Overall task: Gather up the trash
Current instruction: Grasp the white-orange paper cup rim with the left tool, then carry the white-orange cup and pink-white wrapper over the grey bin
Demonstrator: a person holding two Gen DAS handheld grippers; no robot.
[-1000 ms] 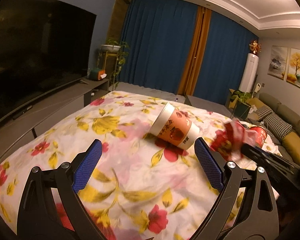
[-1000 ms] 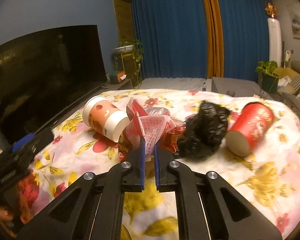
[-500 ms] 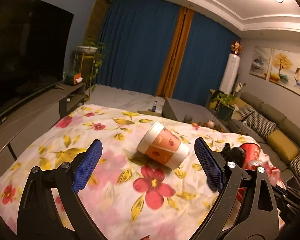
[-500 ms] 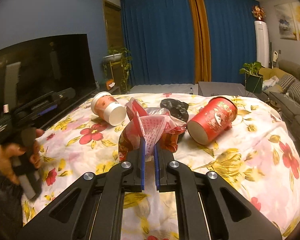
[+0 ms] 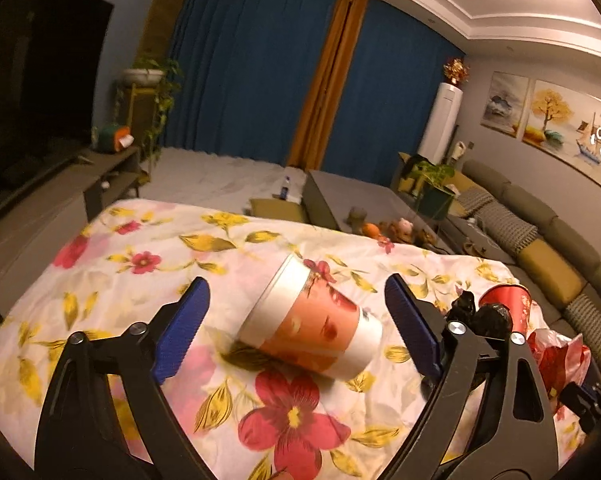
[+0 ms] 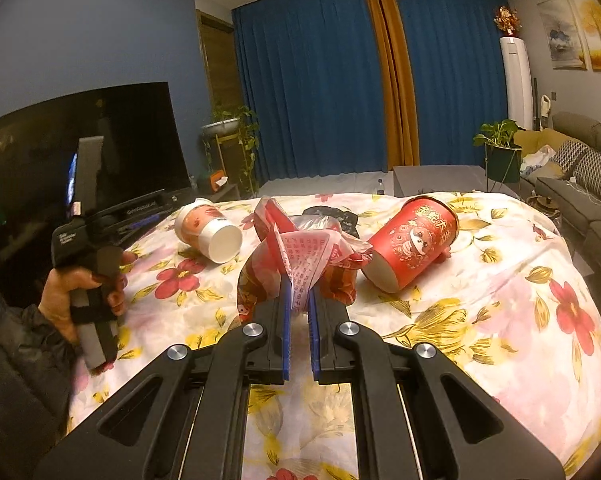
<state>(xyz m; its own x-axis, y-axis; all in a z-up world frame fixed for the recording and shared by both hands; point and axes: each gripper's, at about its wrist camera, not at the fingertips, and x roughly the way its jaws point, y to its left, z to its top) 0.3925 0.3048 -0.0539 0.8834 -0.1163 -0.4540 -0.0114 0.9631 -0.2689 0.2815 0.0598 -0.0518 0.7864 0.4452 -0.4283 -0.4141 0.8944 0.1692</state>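
Observation:
An orange and white paper cup [image 5: 312, 326] lies on its side on the floral cloth [image 5: 140, 260]. My left gripper [image 5: 296, 322] is open, its blue pads on either side of the cup, not touching it. The cup also shows in the right wrist view [image 6: 208, 232]. My right gripper [image 6: 298, 300] is shut on a red and white plastic bag [image 6: 300, 256], held above the cloth. A red paper cup [image 6: 412, 240] lies on its side to the right. A black crumpled bag [image 6: 328, 214] lies behind the plastic bag, mostly hidden.
The cloth covers a table with a TV [image 6: 80, 140] and stand on the left and a sofa [image 5: 540, 232] on the right. The person's left hand [image 6: 84, 284] holds the left gripper's handle at the table's left edge. A low table [image 5: 340, 200] stands behind.
My left gripper has moved in toward the orange cup, which now lies between its pads. My right gripper has drawn back and up with the plastic bag still in it.

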